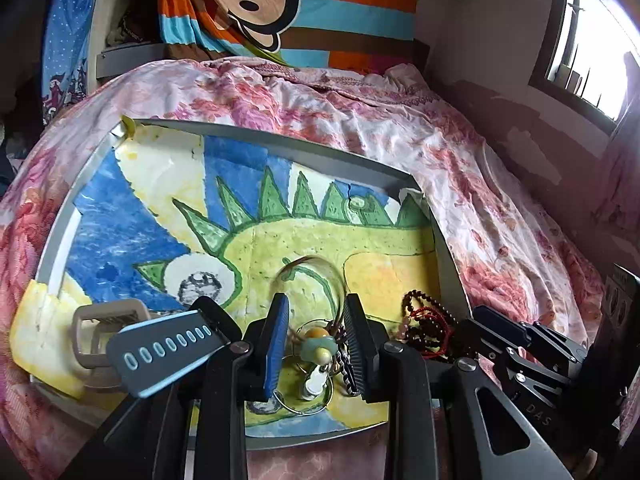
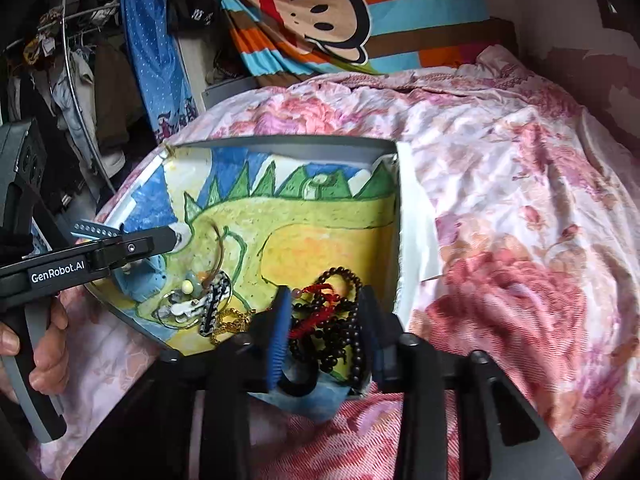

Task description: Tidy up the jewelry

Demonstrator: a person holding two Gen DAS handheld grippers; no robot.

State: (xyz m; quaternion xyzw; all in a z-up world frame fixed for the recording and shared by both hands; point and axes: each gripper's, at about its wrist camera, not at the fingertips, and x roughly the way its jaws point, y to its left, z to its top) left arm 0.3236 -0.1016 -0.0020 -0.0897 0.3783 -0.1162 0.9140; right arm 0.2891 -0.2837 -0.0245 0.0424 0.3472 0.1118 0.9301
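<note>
A grey tray (image 1: 280, 138) lined with a painted dinosaur picture lies on the bed. My left gripper (image 1: 316, 300) stands open over a small pile: a yellow and green bead pendant (image 1: 318, 346), thin wire hoops (image 1: 320, 268) and a black-and-white braided strap (image 1: 346, 360). The pendant lies between the fingers and neither pad touches it. My right gripper (image 2: 325, 292) is open at the tray's near right corner, with a dark bead bracelet with red cord (image 2: 332, 312) on the tray (image 2: 320, 144) between its fingers. A gold chain (image 2: 232, 320) lies left of it.
A dark watch strap with pale blue holes (image 1: 160, 352) and a beige buckle (image 1: 104, 328) lie at the tray's near left. A hand (image 2: 48, 340) holds the left gripper's handle. Crumpled pink floral bedding (image 2: 520, 200) surrounds the tray; a striped monkey blanket (image 1: 280, 8) hangs behind.
</note>
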